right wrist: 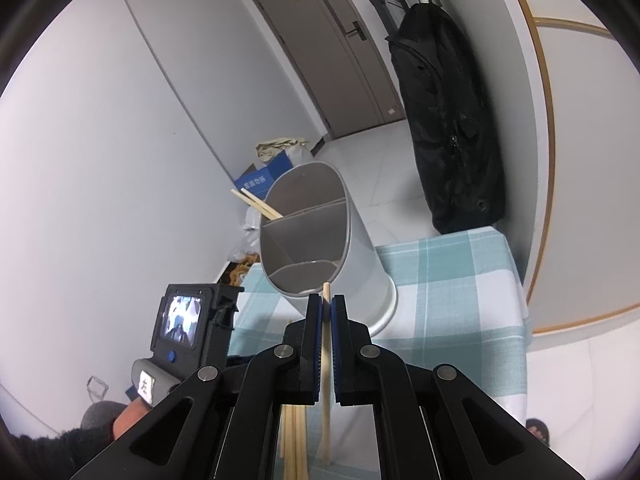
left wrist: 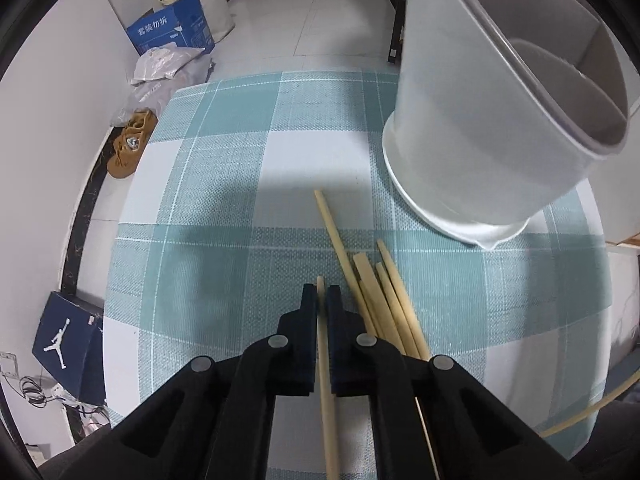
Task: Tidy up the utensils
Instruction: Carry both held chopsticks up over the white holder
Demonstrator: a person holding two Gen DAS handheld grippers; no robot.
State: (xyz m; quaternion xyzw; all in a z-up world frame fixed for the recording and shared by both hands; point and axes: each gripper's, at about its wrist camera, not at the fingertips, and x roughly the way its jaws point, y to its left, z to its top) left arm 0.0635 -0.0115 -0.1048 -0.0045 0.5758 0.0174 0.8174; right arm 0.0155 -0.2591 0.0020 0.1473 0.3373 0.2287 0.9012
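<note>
Soft, even indoor light in both views, sharp at the centre and bent hard at the rim.

Left wrist view: a broad blurry shadow lies across the checked tablecloth [left wrist: 224, 184] toward its left edge, and a softer one sits under the white holder [left wrist: 480, 128] near the right edge. No harsh glare; the weave of the cloth reads crisp. Right wrist view: the pale wall [right wrist: 100, 160] is bright and slightly washed, the black bag [right wrist: 448, 120] loses detail in the dark. Both pictures curve straight lines at the edges and end in black vignetted corners.
</note>
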